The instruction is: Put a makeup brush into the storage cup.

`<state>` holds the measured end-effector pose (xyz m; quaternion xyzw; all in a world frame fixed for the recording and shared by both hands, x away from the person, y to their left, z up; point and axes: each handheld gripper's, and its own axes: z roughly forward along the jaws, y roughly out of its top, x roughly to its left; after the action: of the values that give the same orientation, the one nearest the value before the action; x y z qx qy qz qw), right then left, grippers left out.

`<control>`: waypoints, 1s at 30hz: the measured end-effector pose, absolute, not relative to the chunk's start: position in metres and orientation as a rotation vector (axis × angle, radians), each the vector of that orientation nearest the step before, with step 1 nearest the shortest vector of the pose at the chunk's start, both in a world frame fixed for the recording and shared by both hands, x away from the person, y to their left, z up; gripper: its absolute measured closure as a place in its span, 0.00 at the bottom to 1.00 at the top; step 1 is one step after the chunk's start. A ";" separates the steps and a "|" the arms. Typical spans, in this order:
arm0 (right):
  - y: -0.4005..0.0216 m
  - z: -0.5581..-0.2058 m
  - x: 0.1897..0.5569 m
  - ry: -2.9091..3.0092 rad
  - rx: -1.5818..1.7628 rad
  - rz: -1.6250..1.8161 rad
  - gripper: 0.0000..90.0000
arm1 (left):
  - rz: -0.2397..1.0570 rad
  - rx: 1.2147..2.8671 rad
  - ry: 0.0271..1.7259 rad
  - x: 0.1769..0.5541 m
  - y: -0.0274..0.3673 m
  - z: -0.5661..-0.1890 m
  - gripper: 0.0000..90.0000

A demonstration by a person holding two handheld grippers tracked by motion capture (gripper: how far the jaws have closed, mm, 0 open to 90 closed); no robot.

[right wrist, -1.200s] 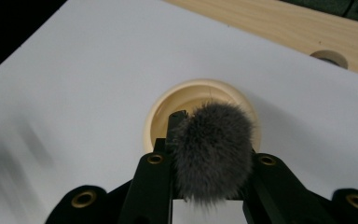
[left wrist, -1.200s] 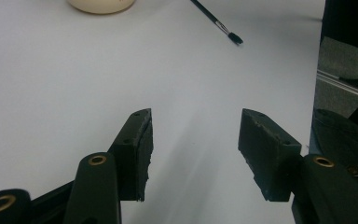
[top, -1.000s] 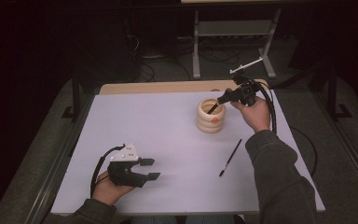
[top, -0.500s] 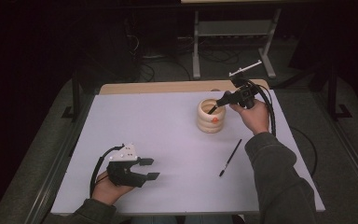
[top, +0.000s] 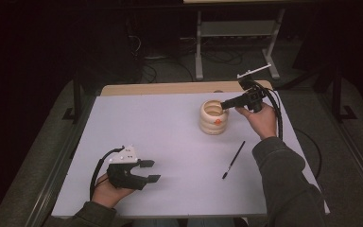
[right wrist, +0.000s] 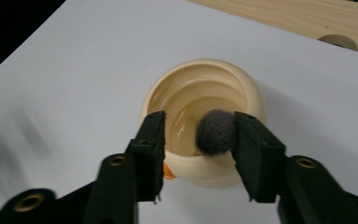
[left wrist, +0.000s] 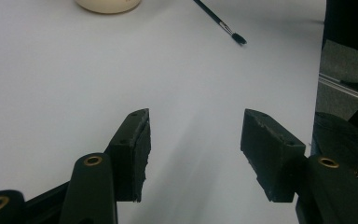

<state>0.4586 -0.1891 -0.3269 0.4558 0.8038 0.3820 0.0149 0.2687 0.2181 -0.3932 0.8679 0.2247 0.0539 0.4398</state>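
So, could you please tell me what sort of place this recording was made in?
Probably a lab or workshop set up for recording: a white-topped table standing in a dark room, cables trailing over the grey floor behind it, and a metal stand at the back.

The left gripper (top: 150,171) sits low at the lower left of the high view, held in the left hand (top: 105,190), its jaws level, apart and empty. The right gripper (top: 225,105), at upper right, angles down and leftward from the right hand (top: 261,119); its jaws have just been opening, with a gap between them.
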 end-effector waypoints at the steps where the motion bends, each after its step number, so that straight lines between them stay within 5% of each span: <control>1: -0.190 -0.325 0.457 2.492 1.436 1.183 0.55 | 0.126 2.138 0.571 0.268 0.217 -0.394 0.47; 30: -0.222 -0.334 0.388 2.494 1.235 1.347 0.41 | 0.143 2.153 0.560 0.267 0.214 -0.392 0.45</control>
<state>0.3883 -0.2215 -0.3345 0.3993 0.8063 0.4357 0.0249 0.2670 0.2143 -0.3923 0.8671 0.2254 0.0577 0.4405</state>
